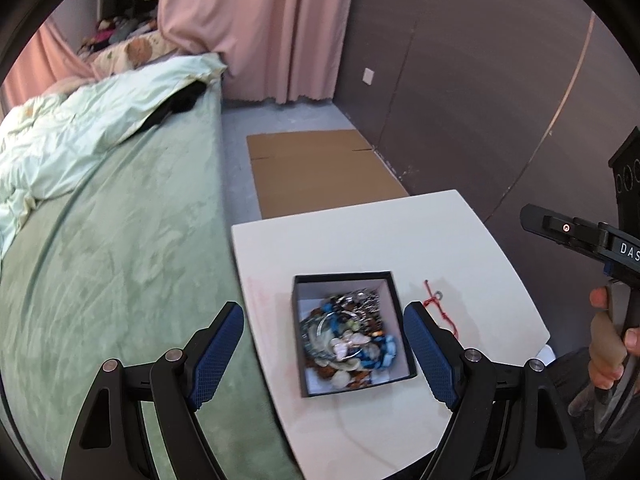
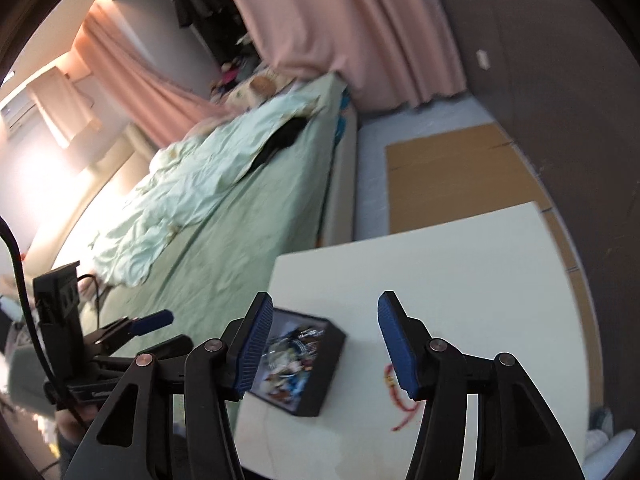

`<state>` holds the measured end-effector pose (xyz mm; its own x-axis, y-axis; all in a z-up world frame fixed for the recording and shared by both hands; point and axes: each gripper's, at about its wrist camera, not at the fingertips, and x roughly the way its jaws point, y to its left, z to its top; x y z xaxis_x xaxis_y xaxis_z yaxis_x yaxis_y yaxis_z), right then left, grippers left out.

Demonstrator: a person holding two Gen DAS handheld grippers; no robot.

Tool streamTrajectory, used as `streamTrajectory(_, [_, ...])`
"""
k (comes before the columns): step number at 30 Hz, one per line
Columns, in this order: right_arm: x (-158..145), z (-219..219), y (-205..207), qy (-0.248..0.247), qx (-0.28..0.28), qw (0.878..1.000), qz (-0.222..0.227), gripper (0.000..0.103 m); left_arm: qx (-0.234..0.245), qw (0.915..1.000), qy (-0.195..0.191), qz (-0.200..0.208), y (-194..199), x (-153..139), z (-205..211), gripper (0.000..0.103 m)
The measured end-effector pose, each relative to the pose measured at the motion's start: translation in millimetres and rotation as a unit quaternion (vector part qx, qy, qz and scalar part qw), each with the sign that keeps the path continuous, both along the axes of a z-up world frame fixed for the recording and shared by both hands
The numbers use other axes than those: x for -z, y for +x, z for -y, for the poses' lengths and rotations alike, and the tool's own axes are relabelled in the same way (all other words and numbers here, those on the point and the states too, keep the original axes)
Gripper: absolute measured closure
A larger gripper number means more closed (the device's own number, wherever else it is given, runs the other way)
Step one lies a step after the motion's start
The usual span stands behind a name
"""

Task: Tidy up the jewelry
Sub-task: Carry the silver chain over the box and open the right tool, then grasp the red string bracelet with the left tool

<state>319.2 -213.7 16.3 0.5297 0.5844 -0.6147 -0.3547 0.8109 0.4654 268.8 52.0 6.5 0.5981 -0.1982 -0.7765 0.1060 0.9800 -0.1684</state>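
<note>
While I sorted jewelry, my left gripper (image 1: 324, 356) hung spread above the box (image 1: 390, 320) | right gripper (image 2: 326, 344) spread, empty, presumably for the red cord (image 2: 400, 404) beside it on the table (image 2: 460, 260).

Green bedsheet (image 1: 108, 264) covering the bed, lying just beside the white table (image 1: 360, 240). Pale mint duvet (image 1: 80, 128) lying crumpled toward the bed's far end, a black garment (image 1: 176, 108) showing at its edge. Pink curtains (image 1: 260, 20) hanging down to the grey floor (image 1: 256, 120). Flattened cardboard (image 1: 320, 168) lying on the floor between table and curtains, alongside the dark wall panels (image 1: 480, 80).
</note>
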Motion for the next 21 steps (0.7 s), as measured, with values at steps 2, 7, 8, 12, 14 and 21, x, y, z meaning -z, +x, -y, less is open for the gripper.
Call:
streamTrajectory(2, [5,13,-3,0.012,0.011,1.0,-0.002,0.048,0.009,1.0,0.002,0.001,2,1,11,0.02])
streamTrajectory(7, [39,52,-11,0.022,0.062,0.997,-0.039,0.043,0.028,0.9994,0.019,0.009,2,3,39,0.02])
streamTrajectory(8, [41,58,-13,0.024,0.065,0.997,-0.04,0.039,0.028,0.9993,0.022,0.01,2,3,43,0.02])
streamTrajectory(12, [44,75,-23,0.042,0.073,0.996,-0.025,0.001,0.024,0.9994,0.012,0.02,0,1,57,0.02])
streamTrajectory(14, [49,81,-25,0.047,0.08,0.995,-0.033,0.0,0.028,0.9994,0.005,0.022,-1,0,64,0.02])
streamTrajectory(21, [60,106,-35,0.077,0.097,0.991,-0.044,0.0,0.054,0.9984,0.015,0.0,0,8,102,0.02])
